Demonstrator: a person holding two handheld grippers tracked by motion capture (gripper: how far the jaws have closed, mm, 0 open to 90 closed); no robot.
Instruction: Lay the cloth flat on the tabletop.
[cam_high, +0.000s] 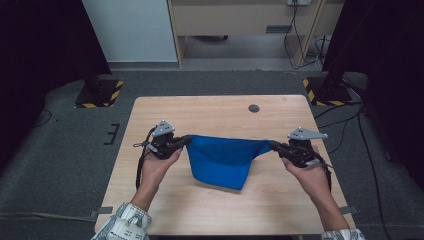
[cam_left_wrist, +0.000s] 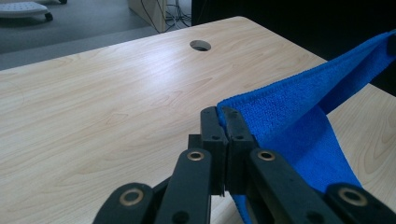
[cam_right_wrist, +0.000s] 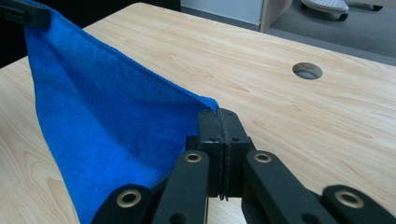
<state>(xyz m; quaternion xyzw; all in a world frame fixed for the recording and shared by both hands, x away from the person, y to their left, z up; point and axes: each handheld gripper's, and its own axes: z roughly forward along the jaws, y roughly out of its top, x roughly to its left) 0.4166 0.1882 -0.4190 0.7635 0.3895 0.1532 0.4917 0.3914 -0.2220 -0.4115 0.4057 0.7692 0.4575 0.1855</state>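
Note:
A blue cloth (cam_high: 222, 160) hangs stretched between my two grippers above the wooden table (cam_high: 210, 115), sagging to a point near the table's middle. My left gripper (cam_high: 188, 140) is shut on the cloth's left corner; in the left gripper view its jaws (cam_left_wrist: 222, 113) pinch the blue cloth (cam_left_wrist: 299, 121), which runs off to the upper right. My right gripper (cam_high: 273, 145) is shut on the right corner; in the right gripper view its jaws (cam_right_wrist: 219, 116) clamp the blue cloth (cam_right_wrist: 107, 126), which spreads away to the left toward the other gripper (cam_right_wrist: 25, 14).
A round cable hole (cam_high: 254, 108) lies near the table's far edge, also in the left gripper view as the hole (cam_left_wrist: 200, 45) and the right gripper view as the hole (cam_right_wrist: 307, 71). Two stands with yellow-black striped bases (cam_high: 100, 92) flank the table on the floor. A wooden desk stands beyond.

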